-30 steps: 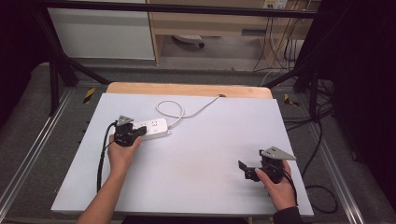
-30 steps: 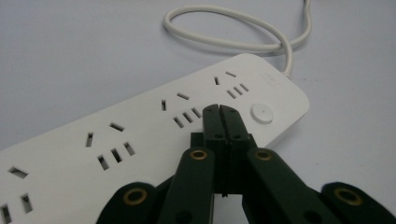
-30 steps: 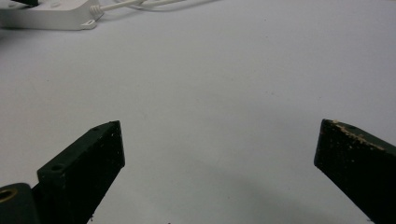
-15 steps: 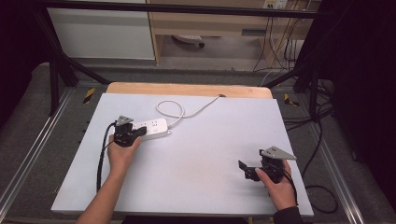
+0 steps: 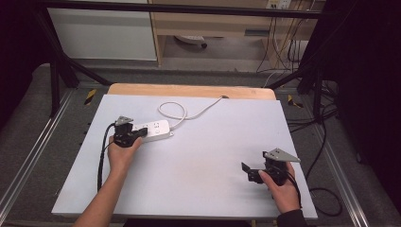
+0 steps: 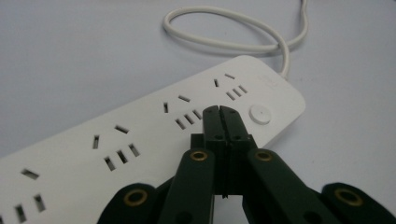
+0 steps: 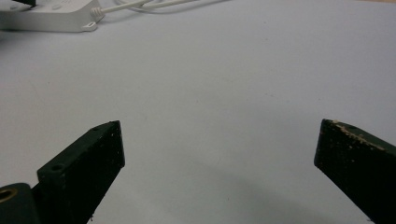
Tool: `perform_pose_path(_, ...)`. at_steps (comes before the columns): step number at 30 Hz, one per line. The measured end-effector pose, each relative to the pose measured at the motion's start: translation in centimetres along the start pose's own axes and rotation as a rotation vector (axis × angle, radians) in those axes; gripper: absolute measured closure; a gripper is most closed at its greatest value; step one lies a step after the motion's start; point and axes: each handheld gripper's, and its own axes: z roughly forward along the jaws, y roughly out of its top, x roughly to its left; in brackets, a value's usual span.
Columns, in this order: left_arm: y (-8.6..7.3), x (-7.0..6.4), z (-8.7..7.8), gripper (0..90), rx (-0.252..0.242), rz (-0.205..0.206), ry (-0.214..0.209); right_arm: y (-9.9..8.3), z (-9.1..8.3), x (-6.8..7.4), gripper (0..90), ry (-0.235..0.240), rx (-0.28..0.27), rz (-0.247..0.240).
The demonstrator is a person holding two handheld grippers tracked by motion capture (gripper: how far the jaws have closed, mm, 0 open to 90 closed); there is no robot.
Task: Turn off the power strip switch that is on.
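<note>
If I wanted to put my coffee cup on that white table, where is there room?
Plenty in the middle of the table, between the left gripper and the right gripper. The far right corner is bare too. It is crowded at the far left, where the power strip and its looped cord lie.

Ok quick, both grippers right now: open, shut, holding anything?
Left gripper: shut, jaws pressed together over the power strip, gripping nothing.
Right gripper: open wide, empty, over bare table.
</note>
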Motion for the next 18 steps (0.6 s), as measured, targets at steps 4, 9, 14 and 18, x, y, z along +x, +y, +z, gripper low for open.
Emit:
perform_pose_path(4, 0.36, -0.21, 0.11, 90.0, 0.004, 0.008, -0.034, 0.01, 0.01, -0.08, 2.4, 0.000, -0.002, 0.002)
perform_pose_path(9, 0.78, 0.04, 0.10, 90.0, -0.002, -0.021, -0.051, 0.01, 0.04, -0.12, 2.4, 0.000, -0.002, 0.000)
perform_pose_path(14, 0.85, -0.07, 0.02, 90.0, -0.011, -0.027, -0.056, 0.00, 0.01, -0.13, 2.4, 0.002, -0.002, 0.004)
perform_pose_path(18, 0.95, -0.32, -0.06, 90.0, -0.028, -0.018, -0.071, 0.01, 0.02, -0.17, 2.4, 0.002, -0.002, 0.002)
